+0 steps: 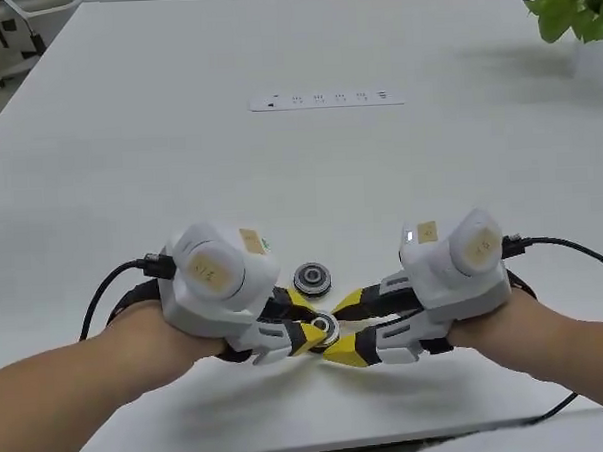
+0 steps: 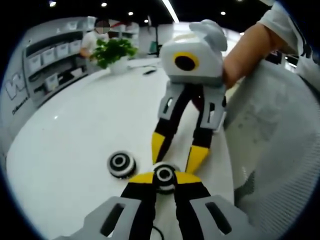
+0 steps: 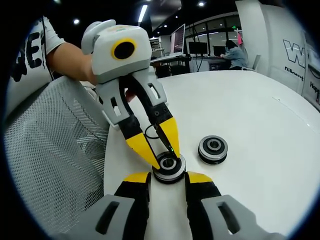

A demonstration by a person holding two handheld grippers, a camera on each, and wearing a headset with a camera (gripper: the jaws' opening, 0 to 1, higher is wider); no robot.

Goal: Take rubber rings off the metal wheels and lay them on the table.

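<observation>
Left gripper (image 3: 161, 150), jaws narrow, and right gripper (image 2: 176, 156), jaws likewise narrow, both pinch one wheel (image 1: 324, 327) between their meeting tips. A second wheel (image 1: 312, 278) lies on the counter (image 1: 279, 167) just beyond. Ideally one steadies the hub while the other rolls the rubber ring (image 3: 155, 173) off.

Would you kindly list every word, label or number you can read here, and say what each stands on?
"W": big letter on the wall, seen in both gripper views; the smaller line beneath it is too blurred to read.
"WE": on the person's sleeve, cut off at the edge.
Power strip: markings too small to read.
</observation>
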